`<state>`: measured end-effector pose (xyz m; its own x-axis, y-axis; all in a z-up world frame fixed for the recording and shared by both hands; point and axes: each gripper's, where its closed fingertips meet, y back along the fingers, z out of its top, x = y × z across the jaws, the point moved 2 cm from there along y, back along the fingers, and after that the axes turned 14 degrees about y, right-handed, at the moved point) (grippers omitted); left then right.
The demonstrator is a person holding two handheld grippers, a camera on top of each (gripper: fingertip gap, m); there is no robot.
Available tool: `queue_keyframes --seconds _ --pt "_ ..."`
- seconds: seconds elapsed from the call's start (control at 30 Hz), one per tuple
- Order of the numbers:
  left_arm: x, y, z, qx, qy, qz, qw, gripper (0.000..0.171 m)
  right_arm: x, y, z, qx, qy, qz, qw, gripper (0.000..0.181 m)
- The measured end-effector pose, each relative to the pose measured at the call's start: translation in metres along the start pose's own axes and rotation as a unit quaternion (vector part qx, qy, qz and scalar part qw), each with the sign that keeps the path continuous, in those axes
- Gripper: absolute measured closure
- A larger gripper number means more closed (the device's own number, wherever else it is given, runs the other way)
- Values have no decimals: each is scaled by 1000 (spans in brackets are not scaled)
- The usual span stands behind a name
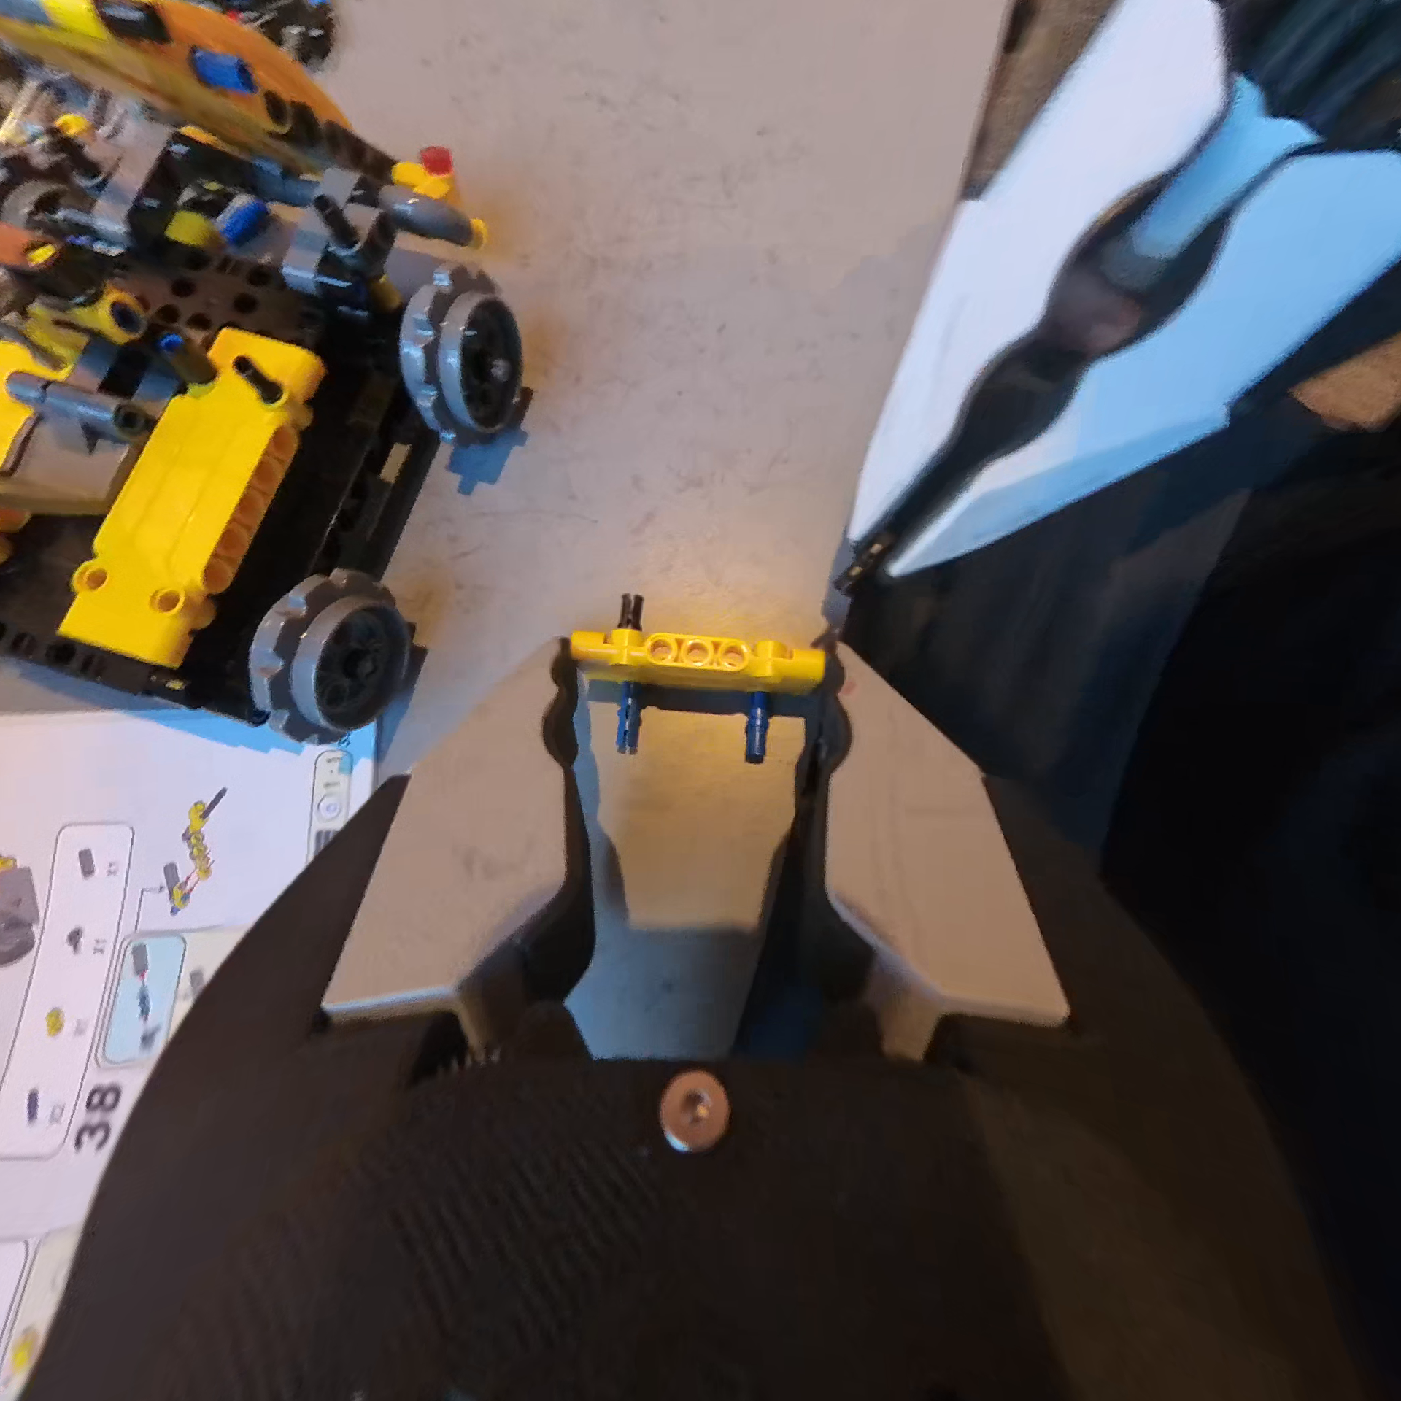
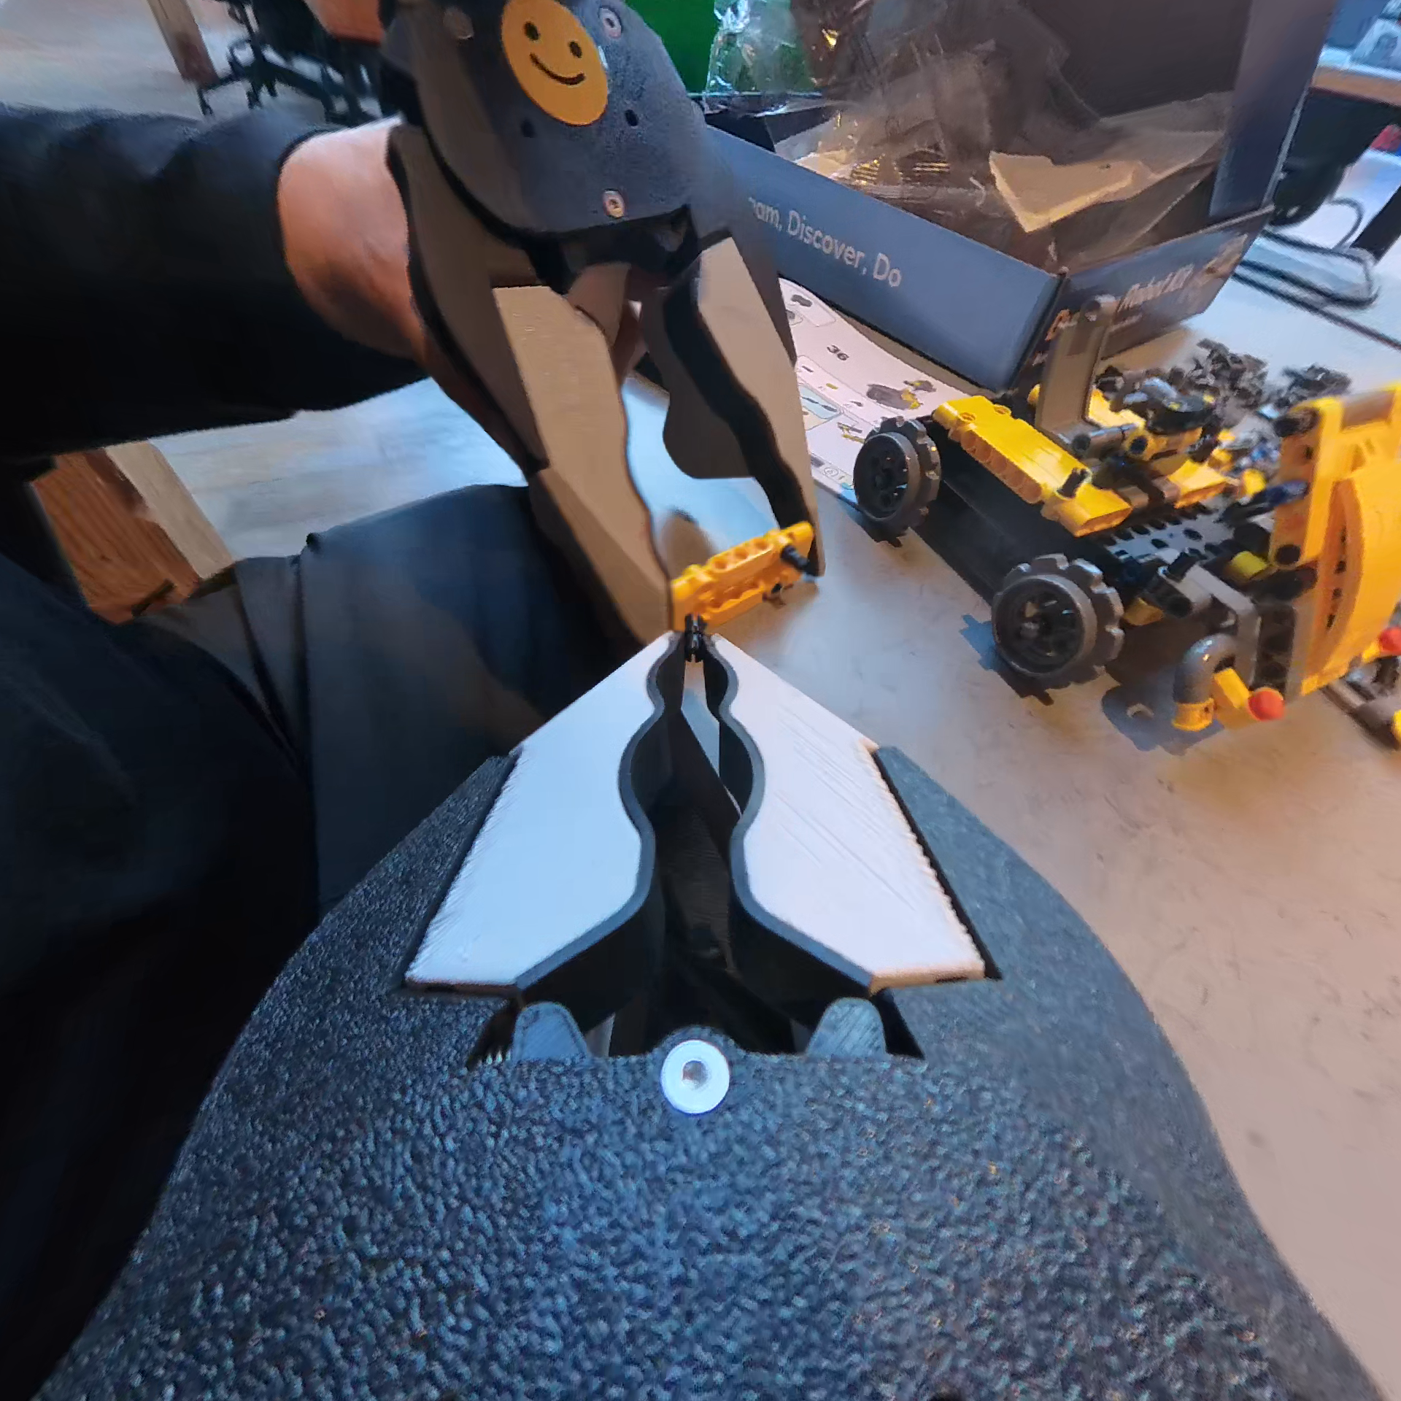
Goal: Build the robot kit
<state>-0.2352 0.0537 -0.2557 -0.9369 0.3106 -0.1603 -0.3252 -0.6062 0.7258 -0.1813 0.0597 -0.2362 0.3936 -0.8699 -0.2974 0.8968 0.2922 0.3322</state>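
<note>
Two grippers meet over the bench edge, each gripping a small part.
The left gripper (image 1: 697, 667) clamps a yellow beam (image 1: 697, 656) end to end in its jaws, two blue pins hanging below; the right gripper (image 2: 694, 633), jaws nearly closed, pinches a black pin (image 2: 693, 628) just beside the beam. The model (image 2: 1183, 515) sits on the bench (image 2: 1137, 872) nearby, beside a booklet (image 1: 114, 872).

A small black pin (image 2: 693, 628) is pinched between the right gripper (image 2: 691, 640) fingertips — just beside a yellow beam (image 2: 739, 575) clamped by the left gripper (image 2: 739, 580).
</note>
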Motion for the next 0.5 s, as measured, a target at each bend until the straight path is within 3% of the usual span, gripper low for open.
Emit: queue_keyframes --seconds 0.2,0.5 --pt "-9 0 -3 6 -76 -102 992 109 1 -2 -1 -7 -22 10 1000 176" --pt "-11 4 -8 24 -156 -178 971 108 14 -14 3 -13 -18 24 999 176"
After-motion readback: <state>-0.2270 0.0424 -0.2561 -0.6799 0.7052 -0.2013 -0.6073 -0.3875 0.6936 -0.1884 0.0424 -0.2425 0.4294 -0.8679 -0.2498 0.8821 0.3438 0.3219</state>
